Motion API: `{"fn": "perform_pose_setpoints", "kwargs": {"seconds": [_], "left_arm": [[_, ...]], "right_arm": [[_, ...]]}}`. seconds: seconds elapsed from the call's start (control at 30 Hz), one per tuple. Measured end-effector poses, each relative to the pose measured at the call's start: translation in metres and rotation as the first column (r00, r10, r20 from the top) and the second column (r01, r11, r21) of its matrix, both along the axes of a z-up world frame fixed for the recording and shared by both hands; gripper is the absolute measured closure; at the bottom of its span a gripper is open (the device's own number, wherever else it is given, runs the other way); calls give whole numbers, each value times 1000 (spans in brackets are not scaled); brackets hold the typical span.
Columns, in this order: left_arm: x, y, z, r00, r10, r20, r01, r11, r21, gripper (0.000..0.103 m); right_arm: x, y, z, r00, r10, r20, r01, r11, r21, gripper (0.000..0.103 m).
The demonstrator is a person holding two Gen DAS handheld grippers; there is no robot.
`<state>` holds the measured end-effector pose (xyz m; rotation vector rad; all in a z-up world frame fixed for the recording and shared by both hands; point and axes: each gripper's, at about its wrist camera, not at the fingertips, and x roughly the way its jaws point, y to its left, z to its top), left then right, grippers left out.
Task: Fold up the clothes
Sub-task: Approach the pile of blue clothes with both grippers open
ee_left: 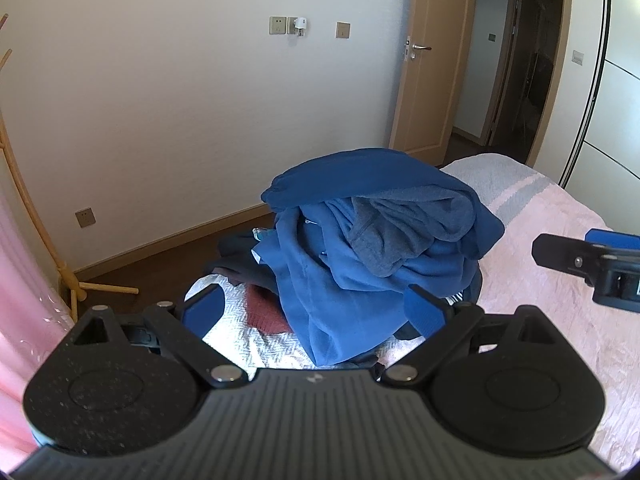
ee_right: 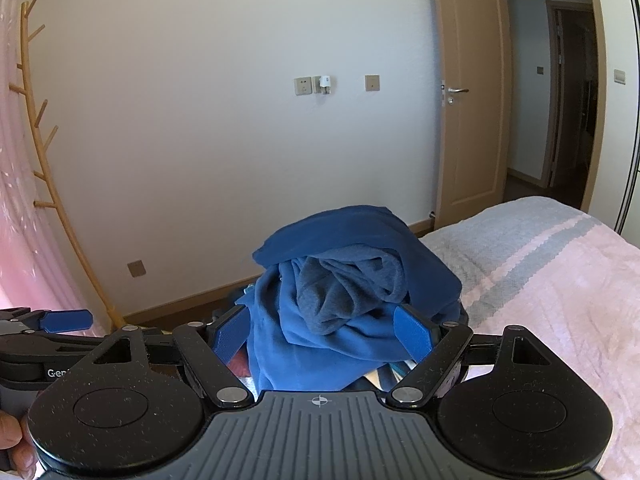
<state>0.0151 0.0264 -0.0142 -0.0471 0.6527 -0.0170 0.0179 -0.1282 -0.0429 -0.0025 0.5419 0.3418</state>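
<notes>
My left claw [ee_left: 314, 308] is spread as wide as it goes and grips nothing; its blue pads frame the lower middle of the left wrist view, angled down at the clothes because that is where the first pick has to come from. My right claw [ee_right: 326, 334] stands just as wide and just as empty, its pads on either side of the same heap in the lower centre of its own view. I judge both are held open like this so either one can close on a loose edge without nudging the pile first.

The clothes [ee_left: 376, 240] sit bunched in the centre of both frames, at the near corner of the bed [ee_left: 560, 248]: a blue garment draped over the top, a grey garment [ee_left: 400, 232] tucked into its folds, and a red piece [ee_left: 266, 314] peeking out underneath at lower left. Nothing is folded yet.

The pink and white bed cover stretches bare to the right, which looks like the flat room I need for spreading a piece out. In the left wrist view my right claw shows at the right edge, hovering above that bare stretch, apart from the heap.
</notes>
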Motion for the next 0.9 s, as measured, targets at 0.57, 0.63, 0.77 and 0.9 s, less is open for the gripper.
{"fn": "perform_pose_setpoints", "kwargs": {"seconds": [0.57, 0.63, 0.77, 0.9], "left_arm": [[4, -1, -5, 1000, -11, -10, 11, 1000, -3, 9], [3, -2, -6, 1000, -10, -12, 10, 1000, -3, 9], [4, -3, -7, 1000, -9, -15, 9, 1000, -1, 9], [5, -5, -7, 1000, -7, -17, 7, 1000, 3, 9]], "right_arm": [[1, -6, -2, 1000, 5, -16, -5, 1000, 7, 21], [1, -6, -3, 1000, 7, -17, -7, 1000, 8, 21], [1, -7, -2, 1000, 12, -20, -12, 1000, 9, 21], [2, -9, -3, 1000, 18, -25, -18, 1000, 10, 21]]}}
